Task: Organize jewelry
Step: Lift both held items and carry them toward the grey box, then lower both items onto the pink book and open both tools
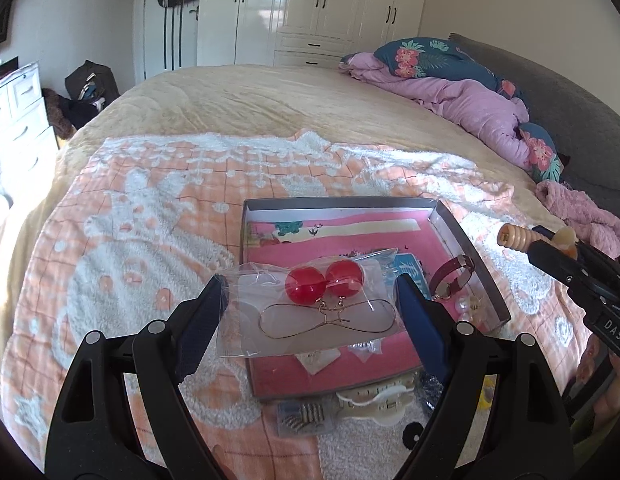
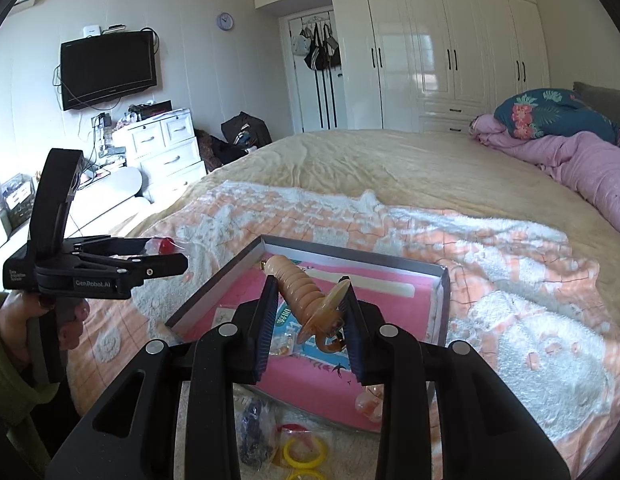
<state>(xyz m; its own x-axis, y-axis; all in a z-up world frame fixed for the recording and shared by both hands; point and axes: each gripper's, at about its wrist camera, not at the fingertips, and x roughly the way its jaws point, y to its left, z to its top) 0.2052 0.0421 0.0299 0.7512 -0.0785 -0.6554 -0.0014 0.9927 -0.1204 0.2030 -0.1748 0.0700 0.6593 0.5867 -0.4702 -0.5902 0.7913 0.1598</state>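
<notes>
A shallow grey box with a pink lining sits on a peach-and-white towel spread over the near part of the bed.

The left gripper is held above the near left part of the box, its two blue pads set wide. Between them hangs a clear plastic bag with a pair of red ball earrings inside. The bag's left edge meets the left pad, but I cannot tell whether the right pad touches it, so the hold is unclear. The bag lies roughly flat, long side running left to right; the two red balls sit side by side on the far side, and the thin gold wire loops spread out nearer the gripper.

The right gripper is closed partway on a beige ridged hair clip, pinched at its wider, curled end. The clip's long axis runs away from the gripper, tilting up and to the far left, over the box's pink lining.

Inside the box, by its right wall, lie a dark red watch and some pale beads. Just outside the near edge, on the towel, are a cream claw clip, a small packet of striped pieces, yellow rings and a dark bundle in plastic.

A hand in an olive sleeve holds the left tool.
</notes>
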